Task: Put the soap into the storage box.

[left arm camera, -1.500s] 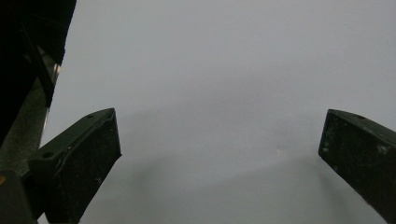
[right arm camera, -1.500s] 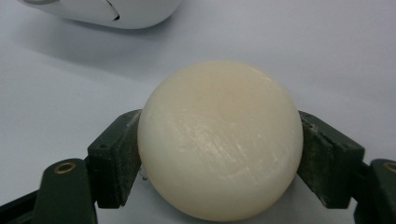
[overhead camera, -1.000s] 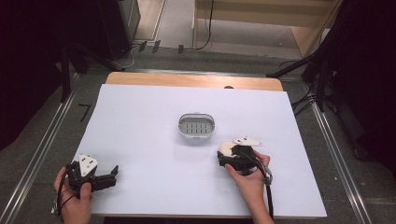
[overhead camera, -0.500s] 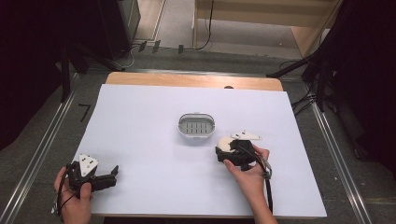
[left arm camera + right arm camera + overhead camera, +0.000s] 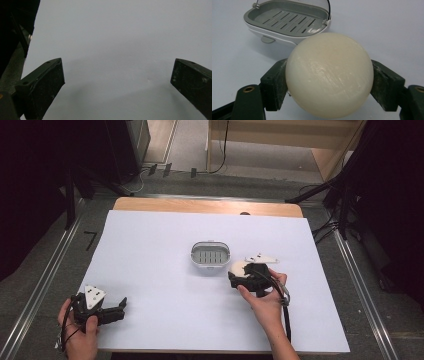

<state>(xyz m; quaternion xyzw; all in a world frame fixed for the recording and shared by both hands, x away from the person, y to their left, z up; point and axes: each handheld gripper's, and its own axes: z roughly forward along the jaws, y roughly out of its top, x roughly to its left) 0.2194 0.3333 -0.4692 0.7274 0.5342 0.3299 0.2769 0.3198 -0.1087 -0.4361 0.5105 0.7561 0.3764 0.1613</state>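
1. My right gripper (image 5: 329,82) is clamped on a round cream soap (image 5: 329,75); in the right gripper view both black jaws press against the soap's sides, left and right, and the soap bulges up between them.
2. In the high view that right gripper (image 5: 239,271) sits just right of the frame's centre, with the soap (image 5: 238,268) at its tip and the right hand (image 5: 265,295) behind it, toward the lower edge.
3. The soap dish (image 5: 210,255), a grey slotted tray in a white shell, lies just up and left of the soap; in the right gripper view the soap dish (image 5: 287,21) fills the upper left, close beyond the soap. I cannot tell whether they touch.
4. My left gripper (image 5: 117,307) rests in the lower left of the high view, held by the left hand (image 5: 80,330), well apart from the dish.
5. In the left gripper view its jaws stand wide apart with nothing between them, just bare white sheet (image 5: 112,50).
6. Open room: the white sheet (image 5: 150,270) is bare from the left gripper across to the dish, and above the dish up to the wooden table edge (image 5: 200,206).
7. The sheet's near edge runs just below both hands; its left edge is close to the left gripper, with a metal rail (image 5: 45,275) beyond.
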